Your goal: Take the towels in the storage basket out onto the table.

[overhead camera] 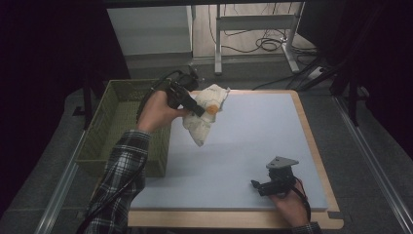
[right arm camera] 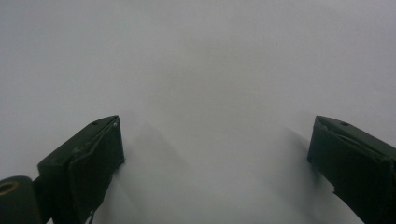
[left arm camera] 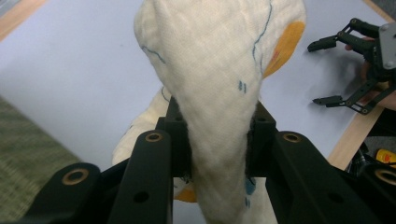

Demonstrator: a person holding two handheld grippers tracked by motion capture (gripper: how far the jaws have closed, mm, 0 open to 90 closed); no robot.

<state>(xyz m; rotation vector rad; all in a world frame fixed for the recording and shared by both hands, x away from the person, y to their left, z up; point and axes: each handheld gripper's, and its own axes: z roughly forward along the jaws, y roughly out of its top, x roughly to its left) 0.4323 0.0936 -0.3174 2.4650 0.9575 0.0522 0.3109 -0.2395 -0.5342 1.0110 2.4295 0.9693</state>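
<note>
Clearly, the left gripper [overhead camera: 200, 111] is clamped on the cream cloth [overhead camera: 207, 114]; keep it pinched while carrying toward nine o'clock, over the green basket [overhead camera: 114, 127]. Right gripper [overhead camera: 257, 186] rests with jaws apart.

Table [overhead camera: 311, 146]: wooden top, light edge showing right and front, pale blue-grey mat [overhead camera: 253, 146] covering most of it. Green woven basket [overhead camera: 114, 117] just beside table's left edge. Floor [overhead camera: 375, 195] grey carpet, dim. Metal rails [overhead camera: 375, 161] running along floor either side of table. Beyond table: white desk frame [overhead camera: 253, 22] with metal legs, black cables [overhead camera: 265, 44] coiled on light floor beneath. Pale panel [overhead camera: 148, 29] far left of it. Both far sides dark, black curtain-like surroundings. Light low, falling mostly on mat.
</note>
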